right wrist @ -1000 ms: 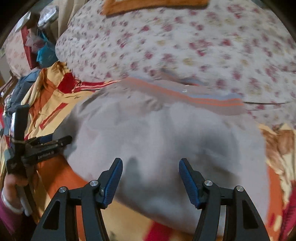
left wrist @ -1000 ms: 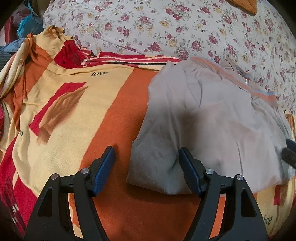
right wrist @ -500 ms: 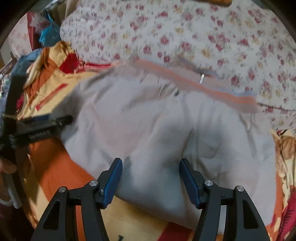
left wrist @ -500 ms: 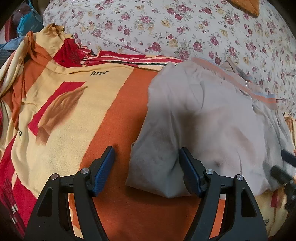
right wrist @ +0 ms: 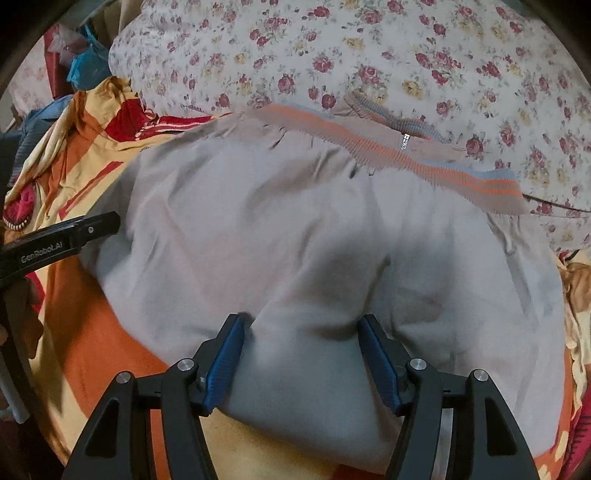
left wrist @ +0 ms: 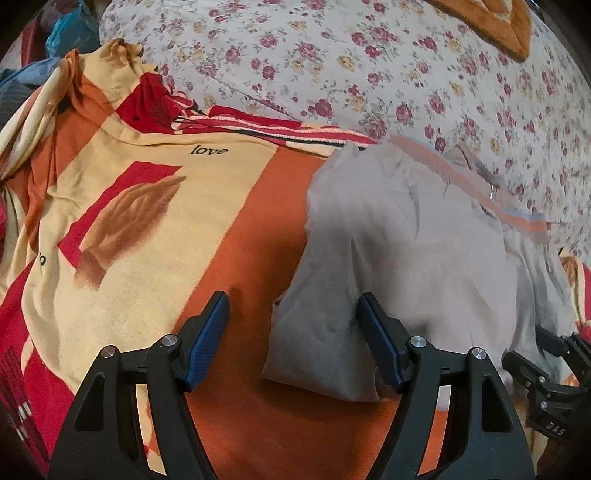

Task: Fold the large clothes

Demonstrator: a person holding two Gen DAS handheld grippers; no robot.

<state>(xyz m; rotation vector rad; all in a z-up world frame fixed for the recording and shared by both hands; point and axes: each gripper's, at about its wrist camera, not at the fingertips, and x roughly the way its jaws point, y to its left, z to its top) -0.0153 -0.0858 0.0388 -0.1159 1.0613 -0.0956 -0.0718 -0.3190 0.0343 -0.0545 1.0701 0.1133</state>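
A grey garment [left wrist: 399,258] with an orange and grey ribbed hem [left wrist: 443,173] lies folded on an orange, yellow and red blanket [left wrist: 147,229]. It also fills the right wrist view [right wrist: 295,240]. My left gripper [left wrist: 293,332] is open over the garment's near left corner, with the right finger on the cloth. My right gripper [right wrist: 301,350] is open with a bulge of the grey cloth between its fingers. The left gripper's tip [right wrist: 74,232] shows at the left of the right wrist view.
A floral quilt [left wrist: 369,66] lies behind the garment. An orange cloth [left wrist: 495,22] rests on it at the far right. Blue and red clothes [right wrist: 81,66] are piled at the far left. The blanket has folds at its left edge.
My right gripper has moved forward and down onto the grey garment, so cloth now bulges between its fingers. The garment's near edge has bunched up. The left gripper has hardly moved.
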